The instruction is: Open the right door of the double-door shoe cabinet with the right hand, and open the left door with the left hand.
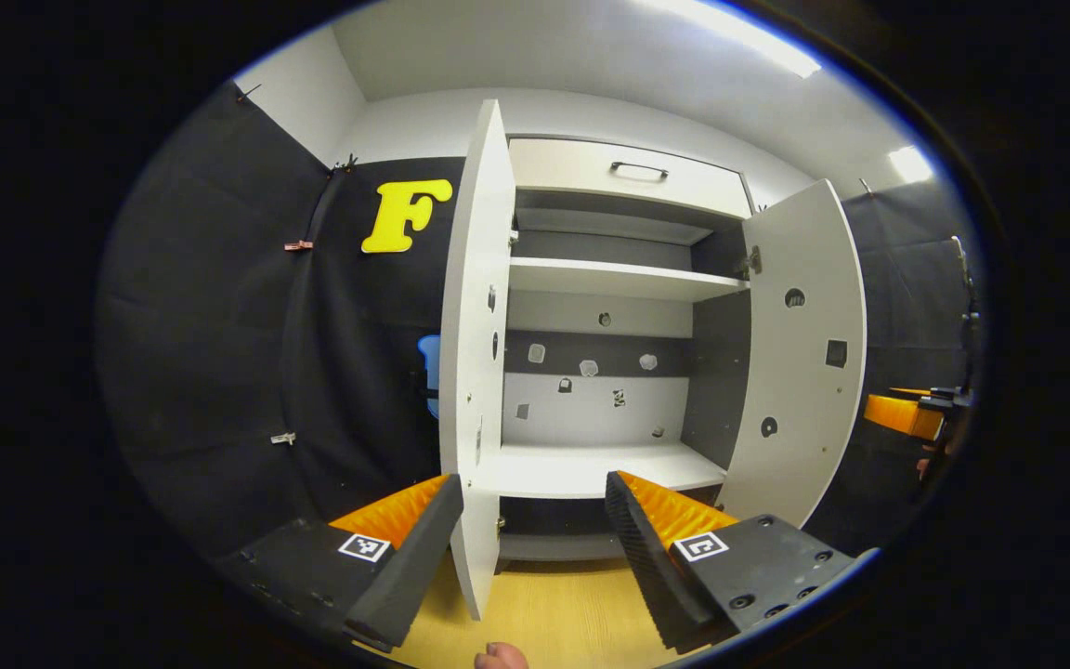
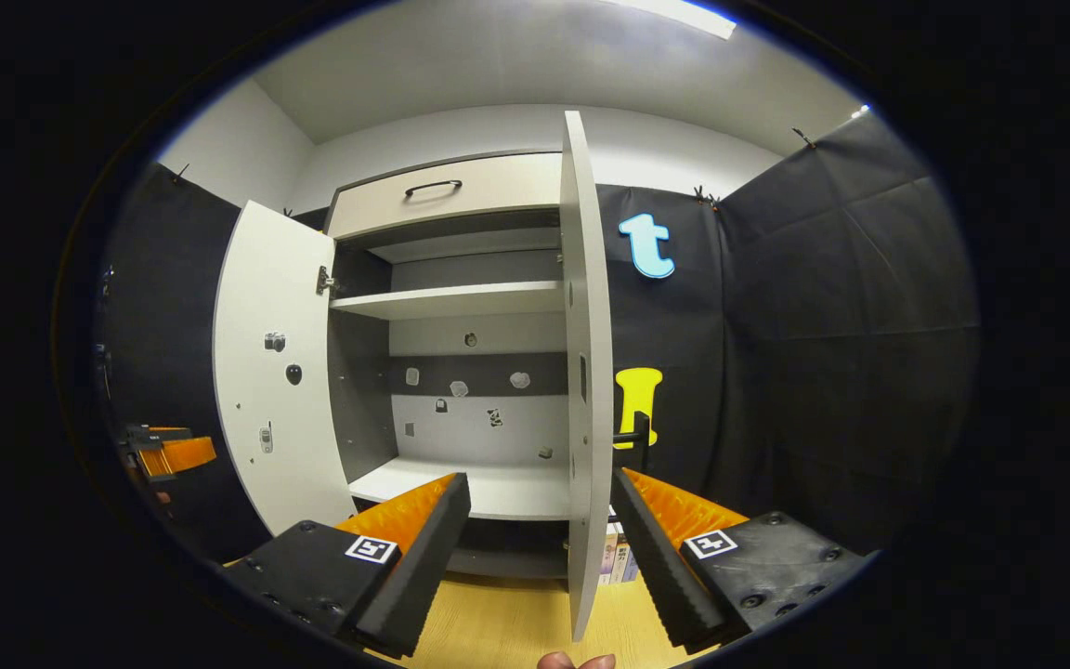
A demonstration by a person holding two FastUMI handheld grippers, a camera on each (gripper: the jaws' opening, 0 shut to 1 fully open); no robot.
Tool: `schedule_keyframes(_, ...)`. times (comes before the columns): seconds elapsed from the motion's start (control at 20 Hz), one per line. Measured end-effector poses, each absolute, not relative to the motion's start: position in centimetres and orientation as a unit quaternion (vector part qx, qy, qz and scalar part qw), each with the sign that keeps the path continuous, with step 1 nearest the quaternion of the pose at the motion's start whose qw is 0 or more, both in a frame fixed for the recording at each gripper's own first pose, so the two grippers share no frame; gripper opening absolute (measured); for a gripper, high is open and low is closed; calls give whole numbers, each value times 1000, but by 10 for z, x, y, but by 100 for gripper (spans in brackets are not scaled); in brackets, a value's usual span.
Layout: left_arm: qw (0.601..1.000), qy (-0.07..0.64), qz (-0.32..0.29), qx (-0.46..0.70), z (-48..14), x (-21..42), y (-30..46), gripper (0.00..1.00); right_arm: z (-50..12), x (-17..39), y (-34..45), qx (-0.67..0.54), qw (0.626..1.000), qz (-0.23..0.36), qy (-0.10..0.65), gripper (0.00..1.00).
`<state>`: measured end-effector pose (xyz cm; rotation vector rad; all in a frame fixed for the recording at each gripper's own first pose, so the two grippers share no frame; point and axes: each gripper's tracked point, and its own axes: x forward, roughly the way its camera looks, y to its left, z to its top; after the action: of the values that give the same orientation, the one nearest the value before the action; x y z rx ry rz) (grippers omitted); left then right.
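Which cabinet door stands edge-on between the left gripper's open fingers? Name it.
The left door: in the left gripper view its thin edge stands between the left gripper fingers, untouched. The right door swings away off to the side, showing its inner face.

I see a pale yellow wood-grain floor (image 1: 544, 604) below, a white ceiling with a bright strip light (image 1: 730, 32) above, and a few upright books (image 2: 617, 553) on the floor by the black cloth wall (image 2: 823, 325).

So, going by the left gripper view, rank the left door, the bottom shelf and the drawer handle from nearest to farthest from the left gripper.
1. Left door: edge-on between the left gripper fingers.
2. Bottom shelf: inside the cabinet, behind the door.
3. Drawer handle: at the top, farthest.
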<state>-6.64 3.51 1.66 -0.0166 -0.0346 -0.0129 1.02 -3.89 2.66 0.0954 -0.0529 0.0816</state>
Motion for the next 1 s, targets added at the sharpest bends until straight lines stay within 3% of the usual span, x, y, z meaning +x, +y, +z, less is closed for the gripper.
schedule_keyframes(1.0, 1000, -4, -17, 13, 12, -62, 22, 95, 24, 9, -43, 44, 998, 32, -25, 96)
